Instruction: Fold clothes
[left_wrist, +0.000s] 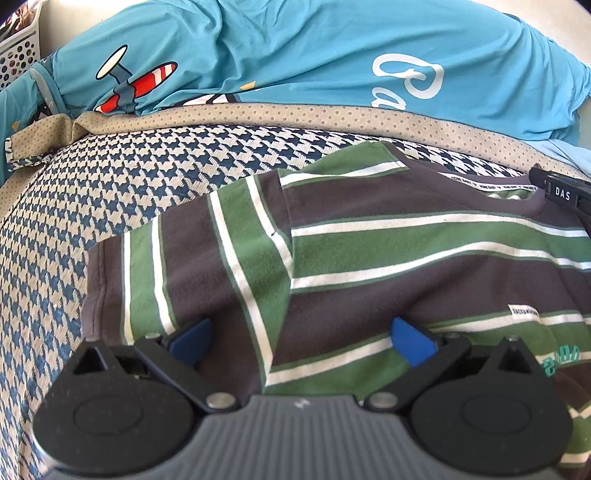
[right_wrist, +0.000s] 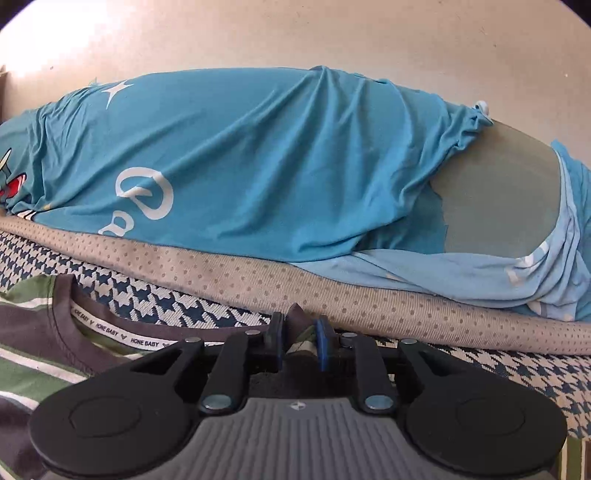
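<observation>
Two grippers are working the striped shirt (left_wrist: 369, 236) lying flat on the houndstooth cover (left_wrist: 92, 192). The right gripper (right_wrist: 301, 345), angled low, is pinching the shirt's shoulder beside the collar. The left gripper (left_wrist: 301, 338), spread wide, is hovering steeply over the sleeve, grasping nothing.

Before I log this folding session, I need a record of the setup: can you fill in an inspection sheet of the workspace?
Surface: houndstooth cover, blue and cream, with a dotted beige border.
Job's things: striped shirt lies spread out, collar toward the far side.
Clutter: blue printed garment heaped behind the border; pale blue cloth at its right.
Grippers: left gripper open over the shirt's sleeve area; right gripper pinching a fold of the shirt near the collar.
Cables: nothing seen.
Surroundings: plain wall; perforated white basket at far left.
</observation>
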